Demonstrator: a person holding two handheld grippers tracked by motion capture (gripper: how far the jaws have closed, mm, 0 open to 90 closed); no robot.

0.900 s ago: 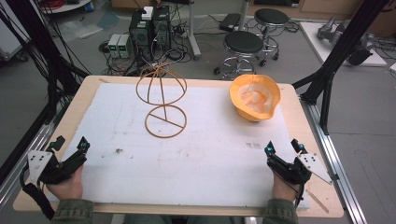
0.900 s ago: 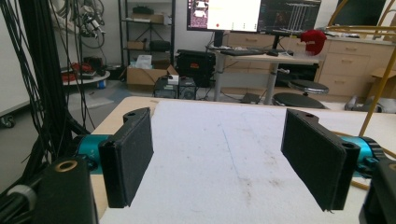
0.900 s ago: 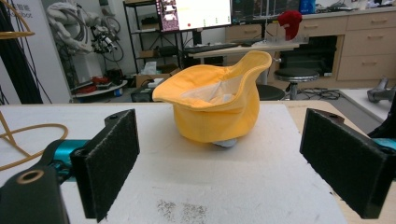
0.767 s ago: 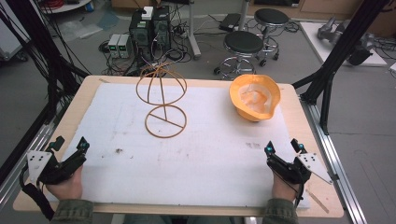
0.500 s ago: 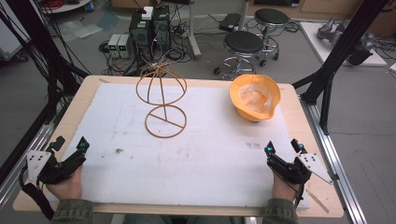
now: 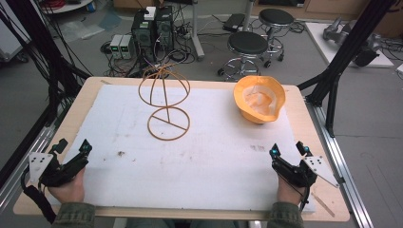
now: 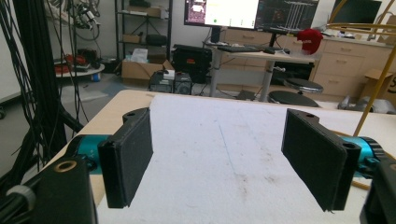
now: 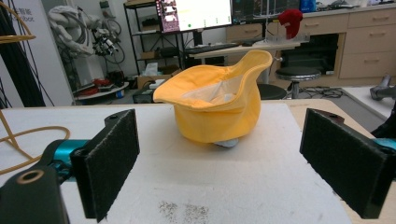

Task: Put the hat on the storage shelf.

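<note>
High view: one yellow cap (image 6: 259, 99) lies upside down, opening up, at the far right of the worktop (image 6: 90, 92), on the white mat (image 6: 204, 152). One wire hat stand (image 6: 164, 102) stands upright at far centre-left, ring base flat on the mat, dome frame bare. Cap and stand are well apart. The left hand-held gripper (image 6: 72, 154) rests at the near left corner, the right hand-held gripper (image 6: 287, 151) at the near right corner, both far from cap and stand. Judgement: the work looks like putting the cap on the stand, and nothing of it is done; reach, grasp, carry and placement all remain.

Left gripper view: jaws stand wide apart, nothing between them, bare mat ahead. One thin yellow rod of the stand (image 7: 373, 100) crosses the right edge.

Right gripper view: jaws stand wide apart and empty. The cap (image 8: 217, 109) sits straight ahead in the gap, crown down, brim raised toward the right, not touched. A curve of the stand's wire (image 8: 28, 135) lies at the left.

Count: cap 1, stand 1, grippers 2, round stools behind the worktop 2 (image 6: 248, 45).
</note>
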